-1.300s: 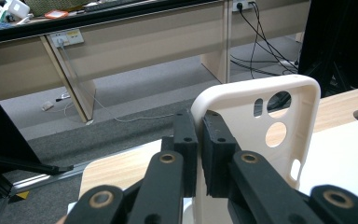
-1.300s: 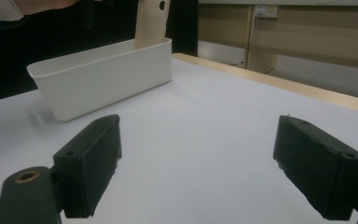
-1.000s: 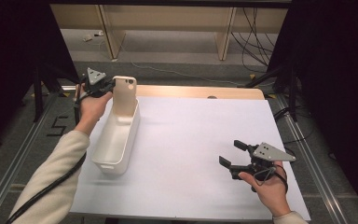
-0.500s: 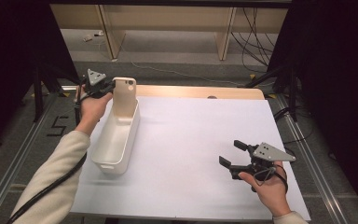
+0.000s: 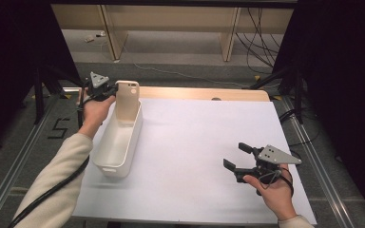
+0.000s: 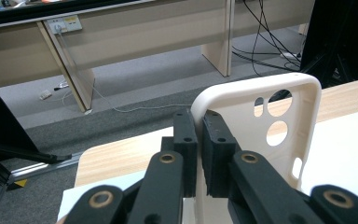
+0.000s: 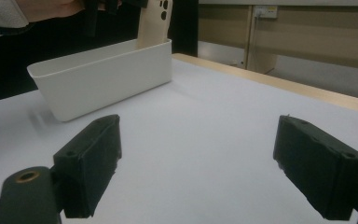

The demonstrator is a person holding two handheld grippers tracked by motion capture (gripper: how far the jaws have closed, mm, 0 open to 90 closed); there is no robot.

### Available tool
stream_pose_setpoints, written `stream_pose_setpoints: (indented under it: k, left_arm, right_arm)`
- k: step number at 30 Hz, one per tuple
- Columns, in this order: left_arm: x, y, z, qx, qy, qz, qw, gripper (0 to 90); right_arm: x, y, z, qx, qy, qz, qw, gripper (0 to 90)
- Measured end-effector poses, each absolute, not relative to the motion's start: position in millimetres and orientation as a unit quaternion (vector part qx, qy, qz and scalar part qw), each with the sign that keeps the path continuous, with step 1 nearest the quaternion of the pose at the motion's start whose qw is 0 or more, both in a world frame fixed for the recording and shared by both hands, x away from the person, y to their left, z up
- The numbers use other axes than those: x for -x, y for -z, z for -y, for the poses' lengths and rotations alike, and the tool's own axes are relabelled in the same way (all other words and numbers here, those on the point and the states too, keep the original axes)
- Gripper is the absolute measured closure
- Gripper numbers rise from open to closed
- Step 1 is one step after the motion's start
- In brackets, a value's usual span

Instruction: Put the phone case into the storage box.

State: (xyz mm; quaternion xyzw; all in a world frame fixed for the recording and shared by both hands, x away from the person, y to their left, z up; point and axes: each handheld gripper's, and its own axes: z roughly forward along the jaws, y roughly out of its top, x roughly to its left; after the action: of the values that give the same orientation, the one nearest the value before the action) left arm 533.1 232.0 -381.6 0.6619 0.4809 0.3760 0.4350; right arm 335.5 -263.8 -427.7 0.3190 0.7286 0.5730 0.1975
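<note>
A cream phone case (image 5: 128, 99) with camera cut-outs stands upright at the far end of a long white bin (image 5: 134, 138) on the left of the table. My left gripper (image 5: 113, 93) is shut on the case's upper left edge; in the left gripper view the pads (image 6: 186, 140) pinch the rim of the case (image 6: 261, 116) between them. Near the front right of the table my right gripper (image 5: 236, 155) is held low, open, with nothing between its jaws. The right gripper view (image 7: 198, 163) looks across the sheet at the bin (image 7: 107, 74) and the case (image 7: 154, 23).
A white sheet (image 5: 204, 137) covers most of the table, with a wooden strip (image 5: 204, 93) bare at the back. Metal rails (image 5: 313, 152) run along both sides. Cables and wooden furniture legs lie on the floor beyond the far edge.
</note>
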Motion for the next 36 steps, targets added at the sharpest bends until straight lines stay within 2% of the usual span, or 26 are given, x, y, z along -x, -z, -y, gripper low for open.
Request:
stream_pose_setpoints:
  k: [36]
  left_arm:
    - [-537.9,395.7,-230.5,-0.673,-0.362,-0.491,0.419,84.8]
  right_arm:
    - [-336.0,428.2,263.4,-0.318,-0.576,-0.729,0.19,16.4]
